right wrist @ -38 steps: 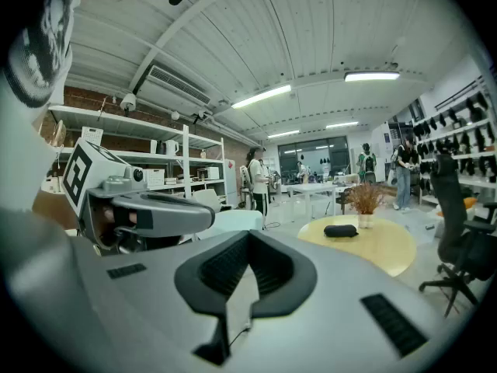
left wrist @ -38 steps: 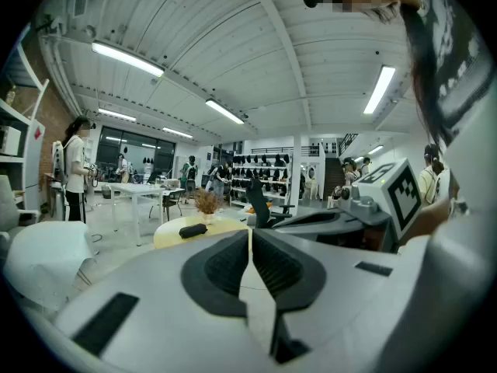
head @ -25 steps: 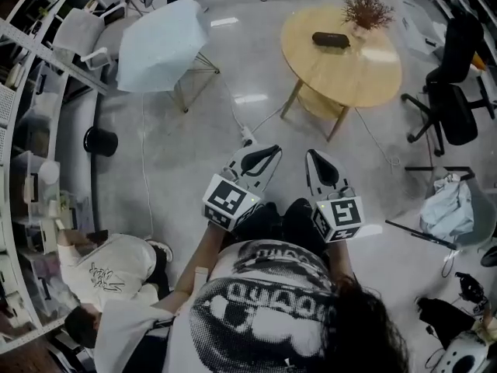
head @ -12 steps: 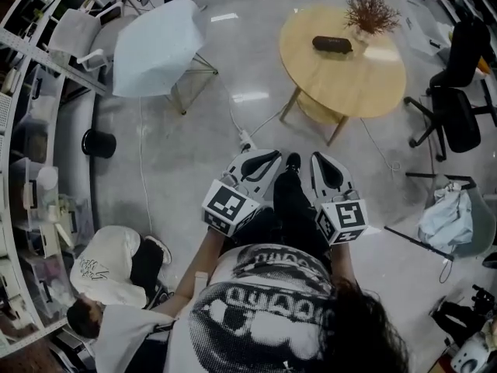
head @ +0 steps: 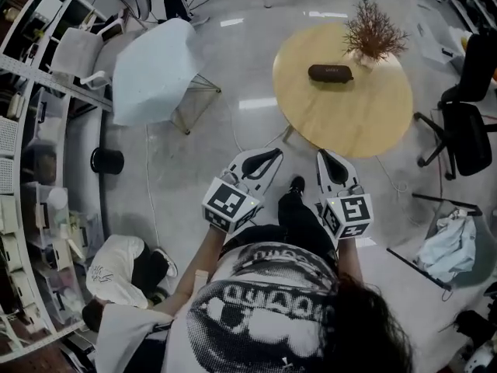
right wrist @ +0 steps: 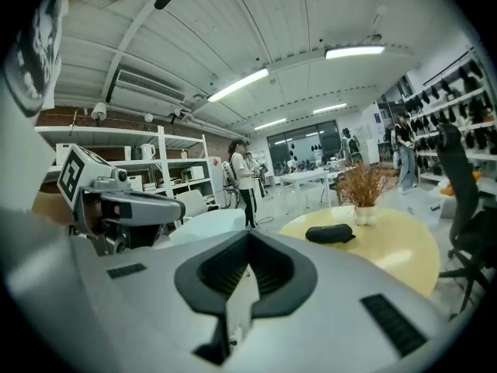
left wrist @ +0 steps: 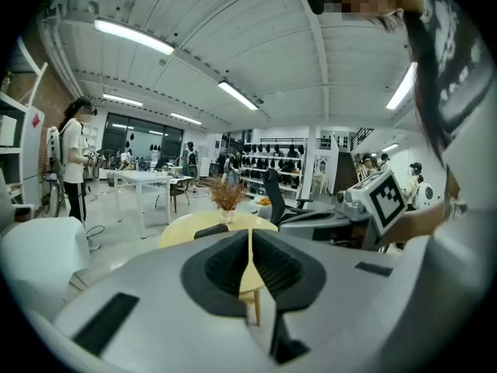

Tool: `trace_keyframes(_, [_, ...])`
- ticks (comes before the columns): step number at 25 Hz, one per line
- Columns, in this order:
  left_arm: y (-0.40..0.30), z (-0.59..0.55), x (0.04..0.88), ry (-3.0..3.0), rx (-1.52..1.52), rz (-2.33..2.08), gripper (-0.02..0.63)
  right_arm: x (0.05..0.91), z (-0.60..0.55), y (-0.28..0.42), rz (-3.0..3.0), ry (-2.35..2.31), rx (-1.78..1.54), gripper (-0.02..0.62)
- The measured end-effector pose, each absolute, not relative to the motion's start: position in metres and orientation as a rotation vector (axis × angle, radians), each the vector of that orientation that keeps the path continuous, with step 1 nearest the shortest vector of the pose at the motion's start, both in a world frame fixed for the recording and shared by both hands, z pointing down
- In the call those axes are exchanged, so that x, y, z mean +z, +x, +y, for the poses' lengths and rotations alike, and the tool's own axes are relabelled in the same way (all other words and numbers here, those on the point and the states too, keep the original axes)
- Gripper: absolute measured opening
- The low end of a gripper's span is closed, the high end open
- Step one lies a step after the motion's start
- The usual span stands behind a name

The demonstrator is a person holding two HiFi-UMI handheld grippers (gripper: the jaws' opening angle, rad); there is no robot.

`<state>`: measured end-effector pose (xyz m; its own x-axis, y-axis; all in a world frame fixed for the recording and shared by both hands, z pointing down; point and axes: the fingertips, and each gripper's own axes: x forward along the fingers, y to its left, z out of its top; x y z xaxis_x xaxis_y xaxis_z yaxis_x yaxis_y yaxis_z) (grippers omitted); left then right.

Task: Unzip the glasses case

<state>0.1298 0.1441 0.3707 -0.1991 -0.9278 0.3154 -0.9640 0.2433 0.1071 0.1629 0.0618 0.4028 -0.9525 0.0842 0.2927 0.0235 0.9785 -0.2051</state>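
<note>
A dark oblong glasses case lies on a round wooden table ahead of me, beside a small pot of dried twigs. It shows as a black lozenge in the right gripper view, and its edge peeks over the jaws in the left gripper view. My left gripper and right gripper are held side by side in front of my body, well short of the table. Both are shut with nothing between the jaws.
A white draped chair stands to the left of the table, black office chairs to its right. A cable runs across the floor toward the table. A person crouches at lower left by shelving.
Both grippers and I have moved forward toward the round table, which now sits closer and lower in the head view. Jaws stayed shut.
</note>
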Motion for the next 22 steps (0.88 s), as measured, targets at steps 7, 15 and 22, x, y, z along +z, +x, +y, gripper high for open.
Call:
trace_keyframes(7, [0.095, 0.08, 0.361, 1.776, 0.24, -2.179, 0.021, 0.413, -0.006, 0.126, -2.824, -0.058, 0.345, -0.003])
trace_keyframes(15, [0.076, 0.047, 0.355, 1.804, 0.313, -2.153, 0.021, 0.423, -0.049, 0.11, -2.843, 0.017, 0.415, -0.003])
trace_keyframes(22, [0.069, 0.02, 0.363, 1.827, 0.317, -2.136, 0.021, 0.431, -0.056, 0.104, -2.834, 0.013, 0.462, -0.003])
